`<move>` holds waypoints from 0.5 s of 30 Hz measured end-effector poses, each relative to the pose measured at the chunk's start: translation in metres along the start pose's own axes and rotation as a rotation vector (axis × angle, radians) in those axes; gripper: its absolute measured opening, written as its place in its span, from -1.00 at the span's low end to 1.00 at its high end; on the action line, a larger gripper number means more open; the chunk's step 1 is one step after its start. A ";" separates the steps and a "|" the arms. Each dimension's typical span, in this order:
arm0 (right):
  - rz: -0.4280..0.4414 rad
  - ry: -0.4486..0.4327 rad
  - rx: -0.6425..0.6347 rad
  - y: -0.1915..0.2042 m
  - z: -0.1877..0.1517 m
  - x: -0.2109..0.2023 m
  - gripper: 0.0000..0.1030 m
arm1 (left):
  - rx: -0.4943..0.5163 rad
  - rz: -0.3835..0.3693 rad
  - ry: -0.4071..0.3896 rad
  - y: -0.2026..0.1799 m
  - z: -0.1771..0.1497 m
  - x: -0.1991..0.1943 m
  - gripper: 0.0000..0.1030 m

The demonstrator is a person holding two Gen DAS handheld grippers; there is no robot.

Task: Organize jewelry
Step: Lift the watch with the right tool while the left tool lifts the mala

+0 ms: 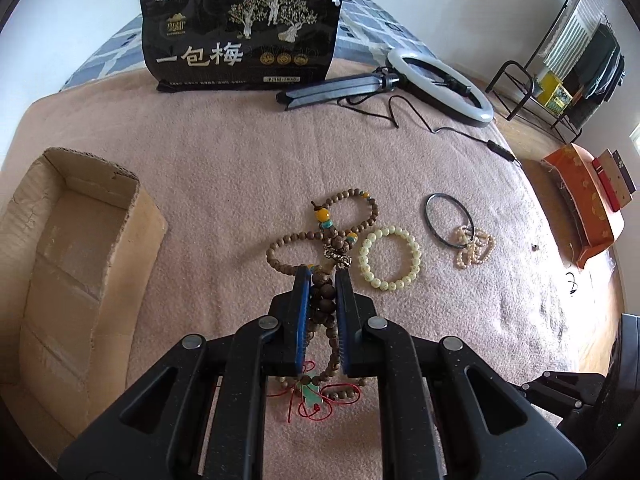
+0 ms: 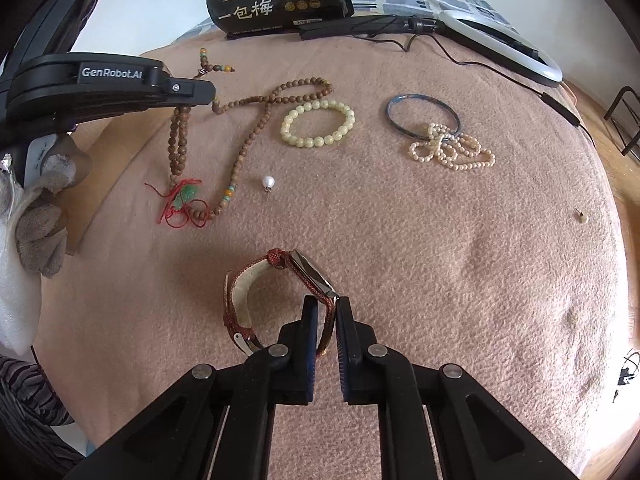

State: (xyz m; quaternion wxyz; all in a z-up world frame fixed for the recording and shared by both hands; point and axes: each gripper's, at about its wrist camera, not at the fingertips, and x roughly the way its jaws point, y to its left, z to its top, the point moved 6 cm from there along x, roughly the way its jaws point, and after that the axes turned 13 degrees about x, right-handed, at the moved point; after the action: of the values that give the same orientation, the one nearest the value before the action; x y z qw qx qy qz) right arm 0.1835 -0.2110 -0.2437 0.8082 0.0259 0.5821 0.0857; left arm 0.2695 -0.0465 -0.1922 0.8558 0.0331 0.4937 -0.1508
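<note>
My left tongs [image 1: 322, 280] are closed narrowly on the long brown wooden bead necklace [image 1: 324, 240], gripping a bunched stretch of it so the doubled strands come up together rather than trailing; its red-cord tassel with a small green pendant [image 1: 310, 396] hangs near the base of the fingers, and the rest of the loop lies on the pink fleece blanket of the bed [image 1: 200, 168]. The open brown cardboard box [image 1: 60, 248] sits to the left, near enough that I judge it to be the destination.

My right tongs [image 2: 327, 304] pinch the strap of the reddish-brown woven-band wristwatch [image 2: 276, 292] just beside its rectangular case; holding the band, I judge, spares the glass; the watch stands on edge, touching the blanket.

Apart on the blanket lie the pale yellow-green round-bead bracelet [image 2: 318, 128], the thin dark metal bangle [image 2: 422, 114] overlapped by a heap of small cream pearls [image 2: 452, 150], and a single white pearl stud earring [image 2: 267, 182], each apart from the next, so I can take them one by one.
</note>
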 end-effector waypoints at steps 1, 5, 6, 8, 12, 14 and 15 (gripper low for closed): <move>-0.003 -0.007 0.001 -0.001 0.001 -0.003 -0.88 | 0.001 0.000 -0.011 0.001 0.002 -0.005 -0.80; -0.015 -0.038 -0.006 -0.002 0.002 -0.013 -0.88 | 0.002 0.007 -0.056 0.004 0.009 -0.031 -0.80; -0.015 -0.044 -0.007 -0.001 0.002 -0.015 -0.88 | 0.001 0.009 -0.068 0.005 0.012 -0.037 -0.80; -0.013 -0.057 -0.011 0.001 0.002 -0.021 -0.88 | -0.001 0.011 -0.092 0.008 0.016 -0.051 -0.80; -0.019 -0.087 -0.025 0.006 0.003 -0.032 -0.88 | -0.002 0.008 -0.145 0.011 0.026 -0.083 -0.80; -0.022 -0.100 -0.026 0.007 0.006 -0.035 -0.88 | -0.001 0.003 -0.173 0.012 0.031 -0.099 -0.80; -0.023 -0.105 -0.025 0.008 0.007 -0.037 -0.88 | 0.001 0.005 -0.187 0.012 0.033 -0.107 -0.80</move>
State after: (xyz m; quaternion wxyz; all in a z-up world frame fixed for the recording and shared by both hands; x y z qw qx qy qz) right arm 0.1783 -0.2092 -0.2057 0.8388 0.0136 0.5380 0.0824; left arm 0.2506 -0.0183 -0.0849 0.8986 0.0205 0.4114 -0.1511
